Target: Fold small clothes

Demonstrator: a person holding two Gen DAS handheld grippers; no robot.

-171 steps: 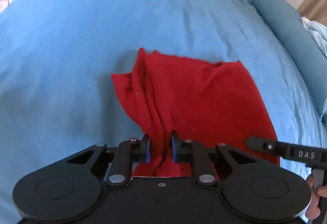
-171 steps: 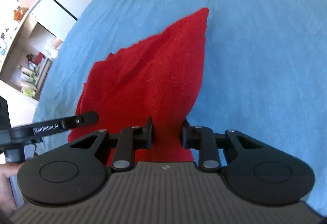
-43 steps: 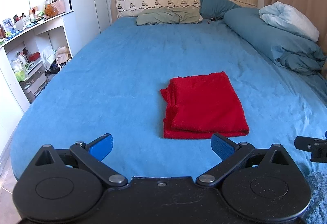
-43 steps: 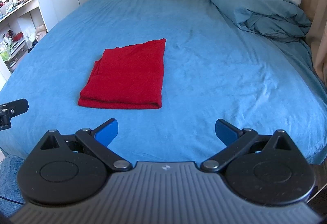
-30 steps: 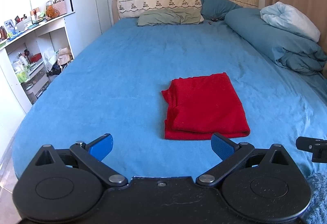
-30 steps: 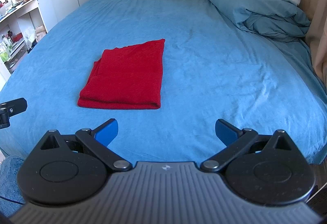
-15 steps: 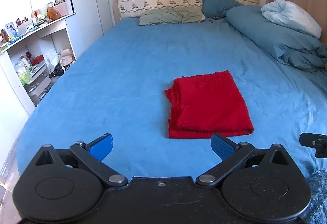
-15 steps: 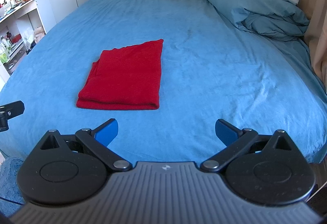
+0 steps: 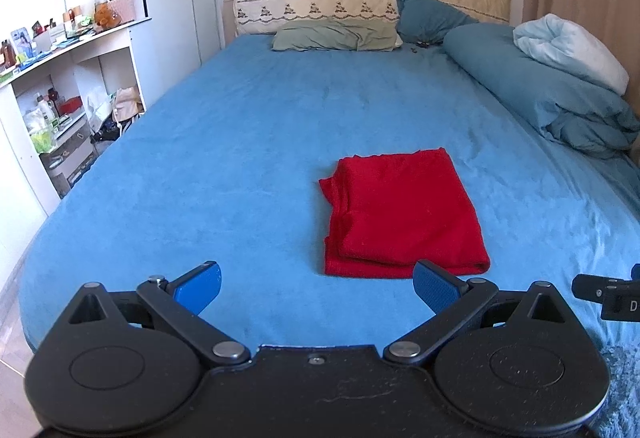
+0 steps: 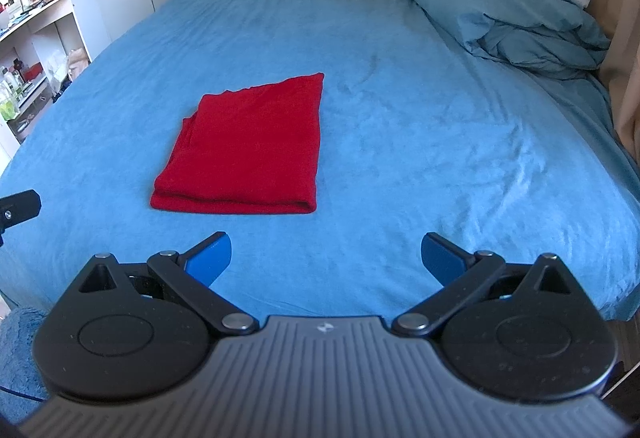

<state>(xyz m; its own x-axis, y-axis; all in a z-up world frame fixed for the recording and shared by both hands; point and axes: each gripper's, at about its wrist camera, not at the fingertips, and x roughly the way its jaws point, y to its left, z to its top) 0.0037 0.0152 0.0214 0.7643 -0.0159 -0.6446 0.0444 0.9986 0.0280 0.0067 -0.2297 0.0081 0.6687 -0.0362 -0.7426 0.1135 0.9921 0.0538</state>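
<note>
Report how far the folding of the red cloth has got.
Done: the red cloth lies on the blue bed as a flat, layered rectangle, its stacked edges showing along the left side. In hand: nothing; the left hand-held gripper and right hand-held gripper are both open, short of the cloth and clear of it. Left: no other unfolded garment shows, so the job looks finished.
</note>
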